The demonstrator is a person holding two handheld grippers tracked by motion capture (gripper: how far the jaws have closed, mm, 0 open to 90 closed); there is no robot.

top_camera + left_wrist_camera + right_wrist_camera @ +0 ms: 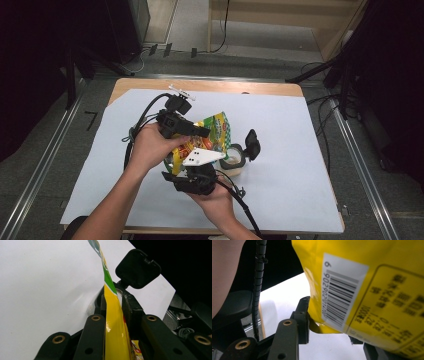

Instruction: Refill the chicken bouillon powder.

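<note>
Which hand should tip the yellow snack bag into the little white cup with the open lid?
Probably the left. The left gripper pinches the yellow bag by its upper edge, nearest the white cup. The right gripper clamps the bag's lower part, farther from the cup, so it can steady.

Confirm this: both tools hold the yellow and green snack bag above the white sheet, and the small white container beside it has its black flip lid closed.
The black flip lid is open, standing up off the small white container, as the high view shows. The rest holds.
</note>
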